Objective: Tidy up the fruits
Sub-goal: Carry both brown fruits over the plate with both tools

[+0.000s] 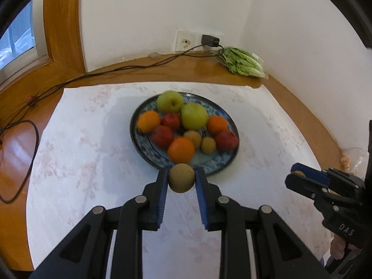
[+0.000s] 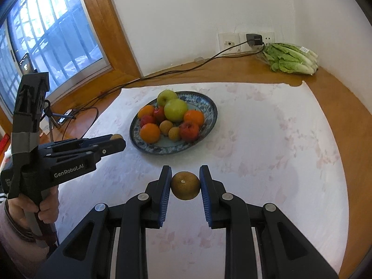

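Note:
A blue patterned plate [image 1: 223,162] [image 2: 207,103] on the white cloth holds green apples [image 1: 194,115], oranges [image 1: 181,150], red fruits [image 1: 161,136] and small brown fruits [image 1: 208,144]. My left gripper [image 1: 181,178] is shut on a brown round fruit [image 1: 181,177], held just in front of the plate's near rim. In the right wrist view that left gripper [image 2: 116,139] shows at the left, with its brown fruit [image 2: 116,136] peeping out at the tips. My right gripper [image 2: 185,182] is shut on another brown fruit [image 2: 185,185] above the cloth, nearer than the plate. It appears in the left wrist view too, as the right gripper [image 1: 296,174].
A bagged lettuce [image 2: 291,58] lies in the far right corner by a wall socket with a charger [image 2: 254,39]. Its cable [image 2: 162,74] runs left across the wooden top. A window [image 2: 46,46] stands on the left, and a person's hand [image 2: 44,209] holds the left gripper.

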The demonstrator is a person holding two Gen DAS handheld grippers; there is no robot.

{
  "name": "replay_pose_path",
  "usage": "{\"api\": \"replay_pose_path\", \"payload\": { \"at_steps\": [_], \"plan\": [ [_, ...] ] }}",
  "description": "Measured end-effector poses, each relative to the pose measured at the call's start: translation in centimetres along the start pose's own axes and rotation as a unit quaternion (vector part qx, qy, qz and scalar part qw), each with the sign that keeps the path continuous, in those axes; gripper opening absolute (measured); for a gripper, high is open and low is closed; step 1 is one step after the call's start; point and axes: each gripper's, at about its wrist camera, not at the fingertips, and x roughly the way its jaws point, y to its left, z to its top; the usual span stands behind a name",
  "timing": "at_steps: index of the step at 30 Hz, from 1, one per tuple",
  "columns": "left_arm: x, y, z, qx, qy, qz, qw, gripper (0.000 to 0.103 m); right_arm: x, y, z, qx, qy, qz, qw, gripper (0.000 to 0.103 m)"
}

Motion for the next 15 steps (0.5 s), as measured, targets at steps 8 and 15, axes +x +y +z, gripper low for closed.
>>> {"api": "replay_pose_path", "payload": {
  "at_steps": [8,15],
  "plan": [
    [2.0,1.5,1.2,-0.018,0.007,0.022,0.9996,0.025,1.7,0.4,1.7,-0.005,-0.010,0.001,1.000,0.026],
    [3.5,1.9,1.7,-0.019,0.009,0.028,0.9994,0.025,3.7,0.7,3.1,-0.005,-0.019,0.004,1.000,0.026]
  ]
}}
